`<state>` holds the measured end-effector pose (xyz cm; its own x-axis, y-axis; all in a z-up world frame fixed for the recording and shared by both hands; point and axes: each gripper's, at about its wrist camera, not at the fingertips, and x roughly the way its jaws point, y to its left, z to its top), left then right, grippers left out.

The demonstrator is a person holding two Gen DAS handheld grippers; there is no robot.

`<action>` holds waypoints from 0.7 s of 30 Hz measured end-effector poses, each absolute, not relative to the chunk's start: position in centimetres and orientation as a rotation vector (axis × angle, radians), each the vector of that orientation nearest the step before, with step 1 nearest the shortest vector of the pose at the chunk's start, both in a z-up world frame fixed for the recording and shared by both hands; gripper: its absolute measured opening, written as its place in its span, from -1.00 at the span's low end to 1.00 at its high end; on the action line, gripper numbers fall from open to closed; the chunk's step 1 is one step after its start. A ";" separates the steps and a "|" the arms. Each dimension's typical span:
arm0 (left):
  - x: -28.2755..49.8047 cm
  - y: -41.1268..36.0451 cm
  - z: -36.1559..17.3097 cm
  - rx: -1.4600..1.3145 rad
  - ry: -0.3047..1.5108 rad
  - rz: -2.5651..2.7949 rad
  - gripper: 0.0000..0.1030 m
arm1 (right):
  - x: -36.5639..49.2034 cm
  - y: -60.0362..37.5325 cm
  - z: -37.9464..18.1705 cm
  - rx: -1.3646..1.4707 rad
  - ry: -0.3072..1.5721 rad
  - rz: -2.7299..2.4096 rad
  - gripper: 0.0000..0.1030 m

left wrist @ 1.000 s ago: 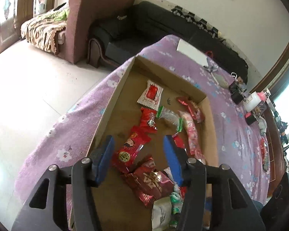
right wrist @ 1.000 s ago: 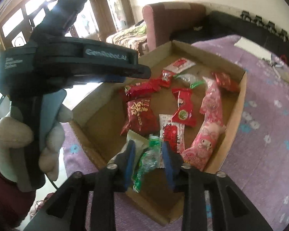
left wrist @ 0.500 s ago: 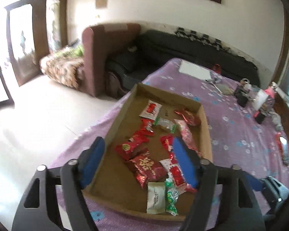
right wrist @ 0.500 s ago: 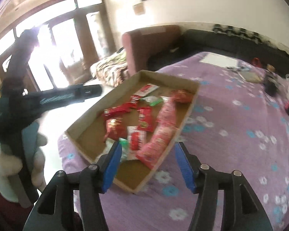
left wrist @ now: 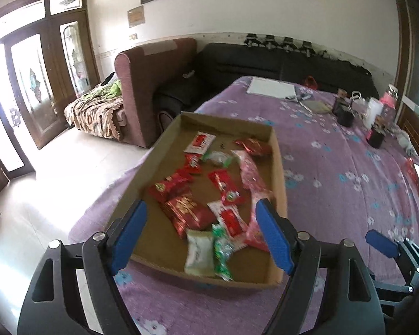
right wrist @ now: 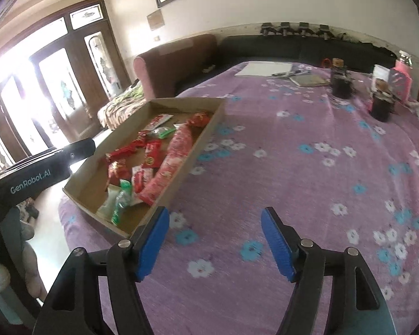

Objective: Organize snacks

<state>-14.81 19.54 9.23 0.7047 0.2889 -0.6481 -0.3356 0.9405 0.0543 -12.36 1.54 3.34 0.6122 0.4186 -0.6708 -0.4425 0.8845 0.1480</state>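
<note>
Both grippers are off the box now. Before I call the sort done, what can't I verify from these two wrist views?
- Snack labels in the cardboard box: motion blur, both views.
- Pale packet and green candy: smeared in the left view.
- Jars at the table's far end: too small to identify.
- Right gripper: empty, jaws opening, but only one blue fingertip shows in the left view.
- Left gripper: empty, opening.

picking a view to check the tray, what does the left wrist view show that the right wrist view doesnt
Left only: the tray's floor from above, every snack laid out, left tongs opening, empty. Right only: the gloved hand on the left tool, bare purple cloth under the right tongs, opening, empty. Both: the tray, black sofa, jars.
</note>
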 end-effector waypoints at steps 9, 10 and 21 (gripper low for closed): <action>-14.8 17.2 8.0 -0.038 0.750 0.305 0.56 | -13.3 0.8 2.2 -0.073 0.760 0.450 0.49; -14.9 17.1 7.9 -0.037 0.754 0.302 0.56 | -13.3 0.8 2.1 -0.073 0.761 0.448 0.50; -15.5 17.4 6.8 -0.071 0.784 0.275 0.56 | -13.5 1.0 1.4 -0.078 0.770 0.426 0.54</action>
<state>-15.48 17.42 6.85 0.6745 0.2178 -0.7054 -0.2707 0.9619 0.0382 -13.45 0.98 1.41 0.6375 0.3446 -0.6891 -0.4007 0.9122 0.0855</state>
